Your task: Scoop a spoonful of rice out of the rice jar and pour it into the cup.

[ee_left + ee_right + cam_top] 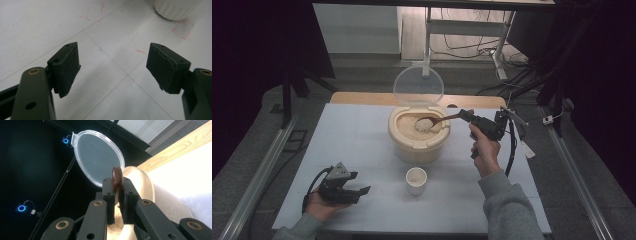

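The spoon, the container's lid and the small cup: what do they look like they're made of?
Spoon: likely wood, dark brown with a slight sheen, clamped in the right gripper.
Lid: clear plastic; the background shows through it and its rim is moulded.
Small cup: white and matte, probably ceramic or plastic; the pictures leave that open.

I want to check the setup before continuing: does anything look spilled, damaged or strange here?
No spill shows on the table. One oddity: the pad on one jaw of the left gripper has a ragged, chipped edge. The right gripper holds the spoon, heaped with rice, over the container.
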Demonstrator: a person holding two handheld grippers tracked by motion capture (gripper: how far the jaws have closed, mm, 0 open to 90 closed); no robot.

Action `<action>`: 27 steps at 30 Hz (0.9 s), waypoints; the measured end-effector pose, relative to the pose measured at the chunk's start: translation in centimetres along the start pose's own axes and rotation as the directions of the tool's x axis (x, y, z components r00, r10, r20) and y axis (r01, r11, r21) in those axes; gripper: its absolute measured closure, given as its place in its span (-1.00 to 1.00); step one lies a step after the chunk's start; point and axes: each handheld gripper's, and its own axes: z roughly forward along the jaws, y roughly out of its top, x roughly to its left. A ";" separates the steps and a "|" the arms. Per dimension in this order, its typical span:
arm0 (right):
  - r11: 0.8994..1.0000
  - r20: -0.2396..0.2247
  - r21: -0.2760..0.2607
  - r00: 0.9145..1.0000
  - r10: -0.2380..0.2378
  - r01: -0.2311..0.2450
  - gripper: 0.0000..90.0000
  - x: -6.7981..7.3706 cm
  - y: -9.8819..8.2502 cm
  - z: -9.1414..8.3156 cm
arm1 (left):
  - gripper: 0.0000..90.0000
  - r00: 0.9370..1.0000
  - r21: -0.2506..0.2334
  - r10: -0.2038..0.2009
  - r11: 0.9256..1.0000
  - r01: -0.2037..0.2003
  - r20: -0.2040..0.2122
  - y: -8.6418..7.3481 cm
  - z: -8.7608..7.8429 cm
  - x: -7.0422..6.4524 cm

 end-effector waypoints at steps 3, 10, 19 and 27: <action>1.000 -0.005 0.001 1.000 0.012 -0.012 0.84 -0.1 0.0 0.0 | -0.43 1.000 0.001 0.000 1.000 0.000 0.000 0.0 0.0 0.0; 1.000 -0.011 0.005 1.000 0.014 -0.014 0.84 -0.1 0.0 -0.3 | -0.43 1.000 0.001 0.001 1.000 -0.001 -0.001 0.0 0.0 0.0; 1.000 -0.033 0.015 0.999 0.019 -0.018 0.84 0.3 0.0 -0.6 | -0.43 1.000 0.002 0.002 1.000 -0.002 -0.002 0.0 0.0 0.0; 0.998 -0.058 0.052 0.998 0.021 -0.018 0.84 1.2 -0.2 -1.5 | -0.43 1.000 0.002 0.003 1.000 -0.003 -0.003 0.0 0.0 -0.1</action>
